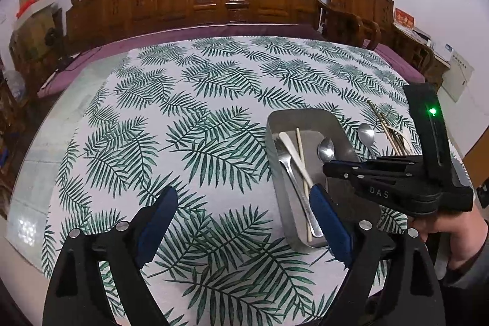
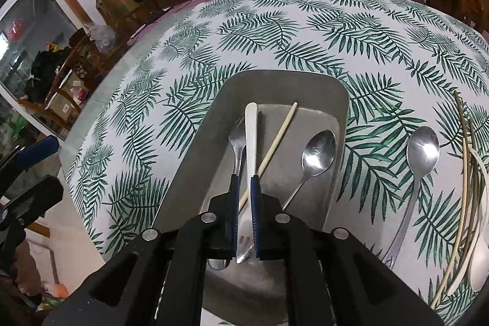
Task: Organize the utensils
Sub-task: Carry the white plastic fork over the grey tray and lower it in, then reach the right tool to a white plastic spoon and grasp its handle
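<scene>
Currently, item one: your right tool (image 2: 243, 197), jaws nearly together, over the near end of the metal tray (image 2: 342, 112). The white spoon handle (image 2: 251, 136) runs up between the pads; whether they press it or merely flank it, the right wrist view does not settle.

Item two: your left tool (image 1: 241, 216), jaws spread wide and empty, over bare tablecloth (image 1: 183, 127) just left of the tray's near end.

Item three: tray contents. A fork (image 2: 237, 139), the white spoon, a single pale chopstick (image 2: 275, 142) and a steel spoon (image 2: 318, 152). All lie roughly lengthwise along the tray, near end to far end; the chopstick slants across, its far tip toward the tray's right wall.

Item four: utensils not yet in the tray, on the surface toward its right edge. A second steel spoon (image 2: 423, 152), bowl toward the far edge, handle running back toward the near edge, just right of the tray. Further right, a bundle of chopsticks (image 2: 464, 161) and a white ladle-type spoon (image 2: 479, 261), long axes likewise near to far.

Judgement: the loose steel spoon is the likely next piece. It lies to the right of your right tool, well apart from your left, so the right hand is the nearer. Its long axis runs about parallel to the tool's line, so the jaws would close across the handle with little wrist roll.
</scene>
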Motion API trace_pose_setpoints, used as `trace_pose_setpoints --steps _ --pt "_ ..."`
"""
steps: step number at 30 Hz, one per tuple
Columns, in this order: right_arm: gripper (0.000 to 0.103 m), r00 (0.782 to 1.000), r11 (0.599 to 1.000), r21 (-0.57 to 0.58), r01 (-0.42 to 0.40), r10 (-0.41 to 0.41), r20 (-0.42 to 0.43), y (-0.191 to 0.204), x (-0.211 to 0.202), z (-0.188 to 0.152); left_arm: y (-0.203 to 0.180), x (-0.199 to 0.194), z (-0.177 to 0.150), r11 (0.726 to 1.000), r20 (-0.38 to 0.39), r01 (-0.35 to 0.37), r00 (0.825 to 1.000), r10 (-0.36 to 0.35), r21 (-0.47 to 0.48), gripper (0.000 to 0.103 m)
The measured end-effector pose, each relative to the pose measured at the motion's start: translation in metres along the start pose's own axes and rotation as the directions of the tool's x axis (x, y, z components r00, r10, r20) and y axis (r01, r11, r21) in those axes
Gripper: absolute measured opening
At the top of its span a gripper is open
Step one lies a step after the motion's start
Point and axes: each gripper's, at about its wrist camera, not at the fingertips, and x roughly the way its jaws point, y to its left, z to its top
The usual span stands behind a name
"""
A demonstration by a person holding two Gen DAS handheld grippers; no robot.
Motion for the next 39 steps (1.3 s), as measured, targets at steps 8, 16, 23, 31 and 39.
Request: trace_pose_setpoints --steps 8,16,23,31,39 --pt "0.010 0.995 0.992 -0.104 0.070 -0.061 0.082 -0.012 -0.050 -0.016 -0.030 -0.004 0.003 0.999 0.016 0.029 0.999 -0.029 0.029 0.084" --pt "0.010 0.977 0.979 -0.115 0.168 -0.149 0.154 -0.067 -0.099 -0.040 -0.074 -0.001 0.004 0.995 0.023 0.071 0.997 -0.073 0.072 0.084" --pt "0.010 0.963 0.975 -0.052 0.216 -0.204 0.176 -0.128 -0.122 -0.051 -0.108 0.006 0.005 0.990 0.020 0.109 0.994 -0.111 0.090 0.084" --pt "0.020 0.959 0.974 0.054 0.218 -0.224 0.174 -0.194 -0.124 -0.059 -0.143 0.024 0.006 0.981 -0.008 0.155 0.988 -0.155 0.115 0.084" --pt "0.020 0.965 0.973 0.080 0.215 -0.224 0.134 -0.223 -0.106 -0.069 -0.163 0.035 0.001 0.973 -0.031 0.196 0.981 -0.194 0.120 0.081"
